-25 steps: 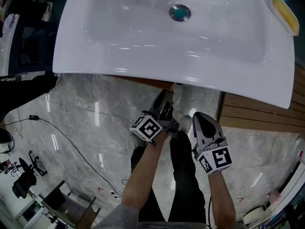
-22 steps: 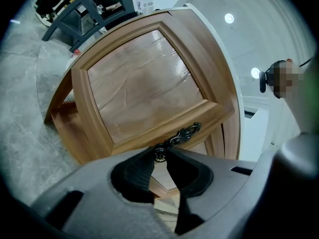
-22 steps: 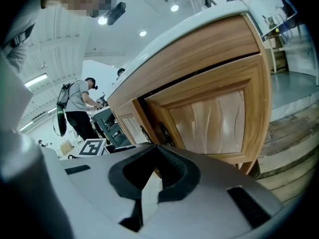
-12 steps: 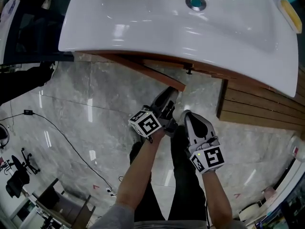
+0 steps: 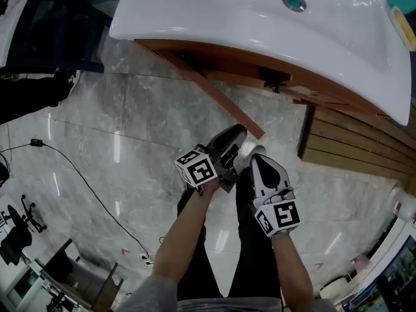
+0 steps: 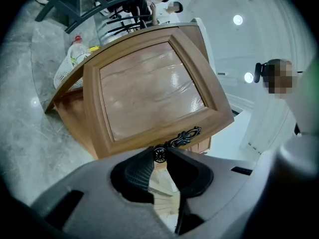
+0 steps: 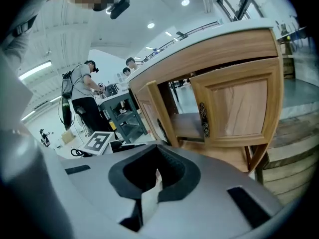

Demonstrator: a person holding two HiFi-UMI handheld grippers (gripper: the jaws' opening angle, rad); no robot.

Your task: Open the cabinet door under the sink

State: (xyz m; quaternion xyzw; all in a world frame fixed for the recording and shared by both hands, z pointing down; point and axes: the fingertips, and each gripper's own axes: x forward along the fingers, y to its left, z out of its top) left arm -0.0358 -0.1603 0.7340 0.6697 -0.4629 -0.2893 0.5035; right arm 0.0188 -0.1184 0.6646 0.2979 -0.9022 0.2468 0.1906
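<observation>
Under the white sink (image 5: 260, 18) the left wooden cabinet door (image 5: 214, 93) stands swung out over the marble floor. In the left gripper view its framed panel (image 6: 144, 93) fills the picture, with an ornate dark handle (image 6: 183, 136) at the free edge. My left gripper (image 5: 244, 136) is shut on the knob end of that handle (image 6: 159, 153). My right gripper (image 5: 255, 158) hangs just right of it, jaws shut and holding nothing (image 7: 157, 177). In the right gripper view the second door (image 7: 239, 108) stands closed, and its handle (image 7: 202, 119) shows beside the open cabinet interior (image 7: 182, 123).
A slatted wooden platform (image 5: 351, 142) lies right of the cabinet. A cable (image 5: 84, 181) runs across the floor at left. A white mesh basket with a bottle (image 6: 75, 59) sits beside the cabinet. People stand at a bench (image 7: 82, 91) far off.
The door has swung much further out from under the sink, drawn by my left gripper on its handle. Both grippers have drawn back from the cabinet together.
</observation>
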